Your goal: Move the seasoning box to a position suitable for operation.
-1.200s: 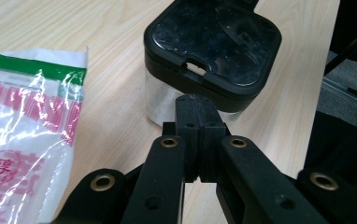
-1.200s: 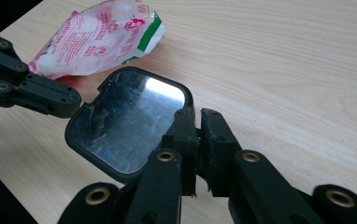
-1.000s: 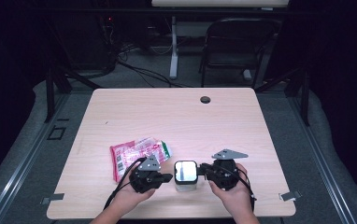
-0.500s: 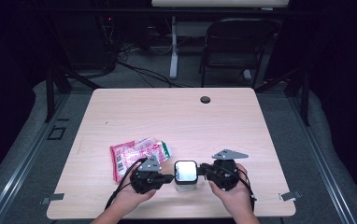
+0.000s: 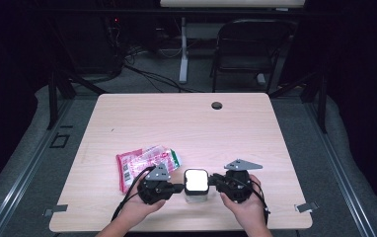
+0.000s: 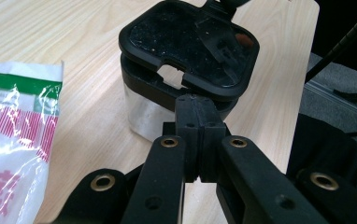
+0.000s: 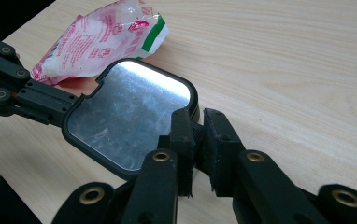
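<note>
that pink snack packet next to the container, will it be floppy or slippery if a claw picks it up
Probably floppy: the pink packet is thin crinkled film, puffed and wrinkled, so it would likely sag from a pinch. Its glossy plastic looks somewhat slippery. It seems light for its size and, lying flat on the table, unlikely to roll.

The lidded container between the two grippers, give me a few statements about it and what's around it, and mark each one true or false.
1. The container stands between the left gripper and the right gripper. True.
2. The snack packet lies to the right of the container in the high view. False: it lies to its left.
3. The left gripper's jaws are spread wide. False: they are pressed together at the lid's edge.
4. The lid has a shiny top inside a black rim. True.
5. The packet lies on top of the lid. False: it lies on the table.
</note>
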Demonstrator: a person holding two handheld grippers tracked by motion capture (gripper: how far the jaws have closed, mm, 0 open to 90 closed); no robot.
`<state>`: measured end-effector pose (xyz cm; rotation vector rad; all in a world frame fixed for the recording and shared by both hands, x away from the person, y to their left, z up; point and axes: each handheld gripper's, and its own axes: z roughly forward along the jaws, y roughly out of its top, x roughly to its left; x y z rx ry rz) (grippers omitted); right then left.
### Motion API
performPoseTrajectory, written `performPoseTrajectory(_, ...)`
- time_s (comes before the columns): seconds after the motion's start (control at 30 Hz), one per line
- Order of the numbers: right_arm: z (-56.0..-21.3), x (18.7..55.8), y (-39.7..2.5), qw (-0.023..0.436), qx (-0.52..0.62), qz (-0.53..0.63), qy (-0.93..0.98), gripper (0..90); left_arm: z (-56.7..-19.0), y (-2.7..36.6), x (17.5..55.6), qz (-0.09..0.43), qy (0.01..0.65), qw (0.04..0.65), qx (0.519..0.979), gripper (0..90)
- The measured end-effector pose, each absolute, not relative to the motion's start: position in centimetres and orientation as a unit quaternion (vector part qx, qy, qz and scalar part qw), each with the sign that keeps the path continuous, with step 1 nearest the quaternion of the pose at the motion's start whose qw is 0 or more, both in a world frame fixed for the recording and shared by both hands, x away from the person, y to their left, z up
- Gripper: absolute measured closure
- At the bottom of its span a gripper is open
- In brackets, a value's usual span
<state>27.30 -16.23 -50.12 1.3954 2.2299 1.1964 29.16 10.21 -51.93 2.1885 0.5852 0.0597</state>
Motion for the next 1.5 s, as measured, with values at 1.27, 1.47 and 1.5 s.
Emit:
performPoseTrajectory(1.27,-50.5,24.1,-13.7,0.186,0.378,0.402,0.813,44.3,-49.3,8.9,29.5,0.025,0.226,0.453,0.862,89.8)
performPoseTrajectory(1.47,-50.8,24.2,-13.2,0.212,0.382,0.398,0.806,42.1,-49.3,8.9,29.3,0.027,0.225,0.454,0.862,89.7)
performPoseTrajectory(1.5,-50.9,24.2,-13.2,0.214,0.383,0.399,0.805,42.7,-49.4,8.9,29.4,0.027,0.224,0.454,0.862,89.7)
